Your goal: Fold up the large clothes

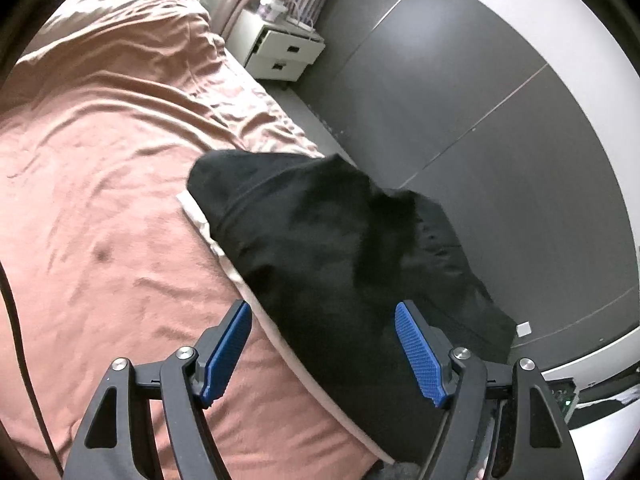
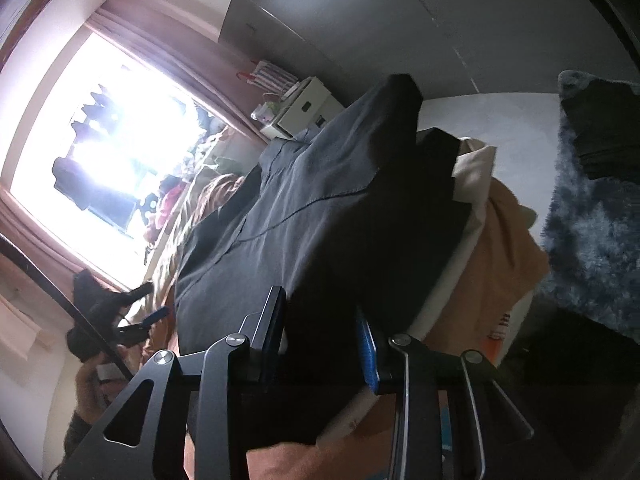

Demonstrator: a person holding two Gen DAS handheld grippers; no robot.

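1. Left wrist view: the left gripper point(image 1: 324, 344) has its jaws spread wide, nothing between them. The garment point(image 1: 332, 248) lies dead ahead on the bed point(image 1: 100, 200), at its right edge, part draped over the side. Long axis runs away from the jaws, up and left.

2. Right wrist view: the right gripper point(image 2: 322, 344) jaws sit part closed with dark cloth of the garment point(image 2: 304, 208) between them; pinched, I judge. So the right is on it, the left hovers free near the cloth.
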